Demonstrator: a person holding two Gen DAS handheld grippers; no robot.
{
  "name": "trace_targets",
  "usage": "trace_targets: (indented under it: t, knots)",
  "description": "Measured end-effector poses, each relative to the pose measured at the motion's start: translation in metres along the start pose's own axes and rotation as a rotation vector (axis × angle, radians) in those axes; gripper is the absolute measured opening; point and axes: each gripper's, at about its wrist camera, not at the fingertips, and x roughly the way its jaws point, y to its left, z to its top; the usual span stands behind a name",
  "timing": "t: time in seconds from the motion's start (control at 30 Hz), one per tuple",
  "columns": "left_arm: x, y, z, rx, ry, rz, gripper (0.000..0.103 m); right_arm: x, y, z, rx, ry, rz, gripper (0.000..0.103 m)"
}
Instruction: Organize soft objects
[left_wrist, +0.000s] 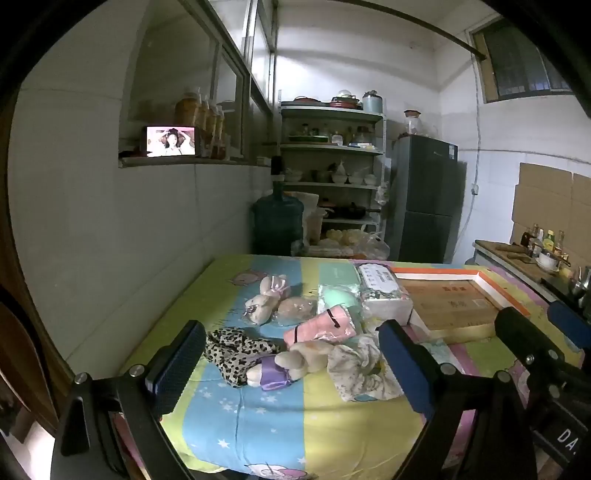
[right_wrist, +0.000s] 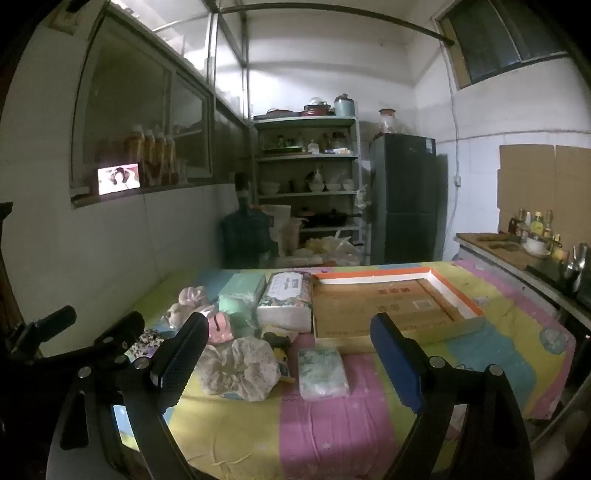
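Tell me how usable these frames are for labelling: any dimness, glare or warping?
Left wrist view: dim overall, bright phone screen slightly blown out, fisheye bends the walls, black vignette at corners. Right wrist view: equally dim, the water jug looks smeared, the cardboard box stays legible.

shelf jars (left_wrist: 325, 131) too small, box label (right_wrist: 388, 295) blurred

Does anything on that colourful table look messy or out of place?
Yes. The soft things lie in a loose jumble: a leopard-print cloth, a plush toy on its side and a crumpled floral cloth overlap one another. Beside them the cardboard box sits empty. Nothing looks spilled or damaged.
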Motion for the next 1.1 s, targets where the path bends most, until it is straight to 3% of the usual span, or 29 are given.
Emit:
trace_targets:
  t: [0.2, 1.1]
  knots:
    - [0.0, -0.004, 0.0, 0.011, -0.001, 0.009, 0.091, 0.0, -0.001, 0.0, -0.005, 0.001, 0.0, 0.09]
    - [0.001, -0.005, -0.004, 0.002, -0.004, -0.01, 0.091, -0.001, 0.006, 0.001, -0.007, 0.001, 0.002, 0.09]
